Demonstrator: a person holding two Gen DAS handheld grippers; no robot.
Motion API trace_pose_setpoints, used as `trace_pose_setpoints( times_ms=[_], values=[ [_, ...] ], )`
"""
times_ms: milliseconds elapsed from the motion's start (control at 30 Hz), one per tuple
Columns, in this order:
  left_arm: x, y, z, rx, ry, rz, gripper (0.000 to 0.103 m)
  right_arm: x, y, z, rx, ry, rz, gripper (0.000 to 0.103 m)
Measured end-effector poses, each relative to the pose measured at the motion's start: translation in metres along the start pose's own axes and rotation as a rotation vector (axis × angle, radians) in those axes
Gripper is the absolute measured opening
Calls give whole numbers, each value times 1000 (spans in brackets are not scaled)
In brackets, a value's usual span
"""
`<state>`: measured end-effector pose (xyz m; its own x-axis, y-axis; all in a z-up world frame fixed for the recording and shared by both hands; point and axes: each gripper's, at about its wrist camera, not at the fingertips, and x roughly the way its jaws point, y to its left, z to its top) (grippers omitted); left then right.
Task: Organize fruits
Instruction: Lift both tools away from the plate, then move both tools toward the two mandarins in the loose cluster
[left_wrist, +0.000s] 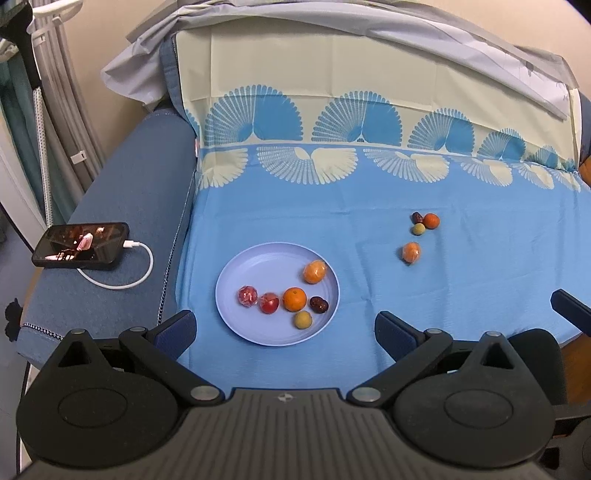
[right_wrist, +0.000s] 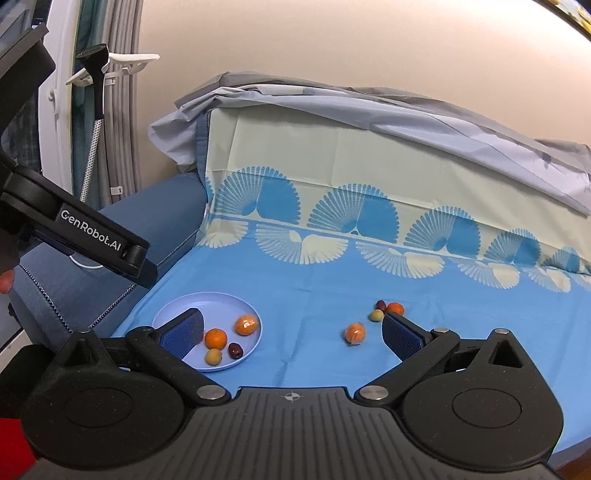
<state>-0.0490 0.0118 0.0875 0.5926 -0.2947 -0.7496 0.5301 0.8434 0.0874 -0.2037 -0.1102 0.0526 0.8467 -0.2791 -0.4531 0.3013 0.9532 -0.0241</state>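
- Left gripper (left_wrist: 284, 326) hangs above the near edge of the plate, fingers spread wide apart, nothing between them.
- Right gripper (right_wrist: 293, 334) is spread wide too and holds nothing; its left finger (right_wrist: 183, 329) covers the near-left part of the plate in its own view, its right finger (right_wrist: 402, 334) sits just near of the loose fruit.
- The lilac plate (left_wrist: 236, 321) lies on the blue cloth (left_wrist: 461, 295), towards the left.
- On the plate, a row from left to right: a wrapped red fruit (left_wrist: 247, 296), a second red fruit (left_wrist: 269, 303), a bare orange (left_wrist: 294, 299) and a dark date (left_wrist: 318, 304).
- Just near of the orange, a small yellow-green fruit (left_wrist: 303, 319).
- Farther back on the plate's right side, a wrapped orange (left_wrist: 315, 271), apart from the row.
- Out on the cloth, right of the plate and well apart from it, four fruits are not yet plated.
- A second wrapped orange (left_wrist: 411, 252) lies alone, nearest of the four.
- Behind it, a tight cluster: a small orange (left_wrist: 431, 220), a dark red date (left_wrist: 417, 216) and a pale green fruit (left_wrist: 418, 229), touching or almost touching.
- Far left, on the blue armrest (left_wrist: 129, 206), a phone (left_wrist: 81, 249) lies flat with a white cable (left_wrist: 142, 275) plugged in.
- Grey fabric (left_wrist: 424, 33) is draped over the backrest at the far side.
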Motion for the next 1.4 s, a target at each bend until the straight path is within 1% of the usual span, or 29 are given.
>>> trace_pose_setpoints(
  times_ms=[267,500,867,1167,1400],
  values=[
    [6,-5,0,17,16,-5,103,4,-3,-1,17,12,2,102],
    [16,-8,1,24,36,-1,103,13,-8,-3,42,40,7,102],
    [45,-7,1,25,104,20,103,38,-12,-10,70,95,18,102],
    [72,-15,12,25,145,25,103,62,-29,-17,125,131,-9,102],
    [100,-31,21,59,186,32,103,87,-57,-27,180,160,-71,102]
  ],
)
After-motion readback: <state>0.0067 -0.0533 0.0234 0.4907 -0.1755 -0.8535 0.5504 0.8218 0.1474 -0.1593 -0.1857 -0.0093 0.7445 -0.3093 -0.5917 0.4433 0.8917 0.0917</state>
